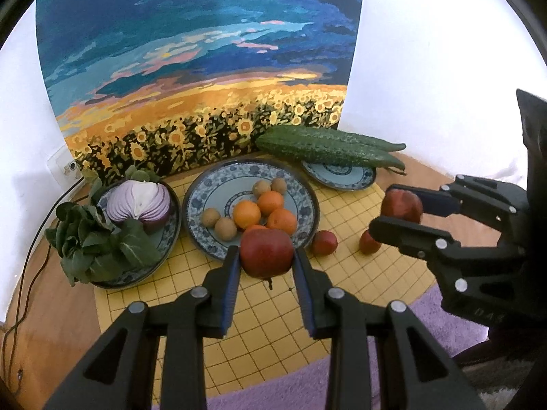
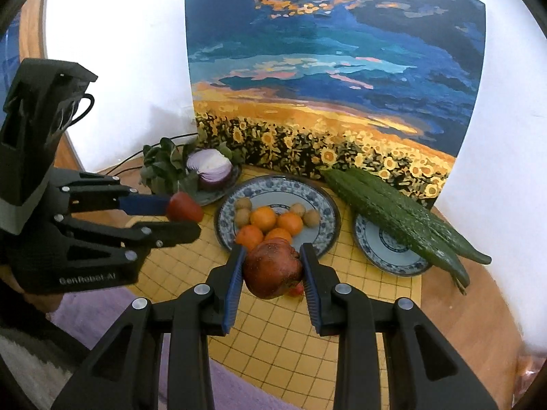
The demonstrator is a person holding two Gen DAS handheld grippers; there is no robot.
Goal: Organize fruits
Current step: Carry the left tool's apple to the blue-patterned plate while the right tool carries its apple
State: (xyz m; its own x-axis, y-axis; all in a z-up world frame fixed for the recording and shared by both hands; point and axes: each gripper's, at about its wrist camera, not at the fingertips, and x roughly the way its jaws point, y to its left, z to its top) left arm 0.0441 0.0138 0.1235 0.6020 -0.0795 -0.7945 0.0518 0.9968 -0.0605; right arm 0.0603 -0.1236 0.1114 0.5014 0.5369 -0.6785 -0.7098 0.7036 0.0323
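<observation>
Wrist views: each hand-held gripper clamps a red fruit.
Left hand-held gripper grips one red fruit, right hand-held gripper another, above the fruit plate.

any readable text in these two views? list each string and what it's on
"GenRobot AI" (last letters soft): raised lettering on the body of the left gripper, seen in the right wrist view.
"DAS" or similar: faint embossed letters on the body of the right gripper, in the left wrist view; too blurred and cut off to read surely.
Nothing else: the plates, the painting and the fruit carry no text.
</observation>
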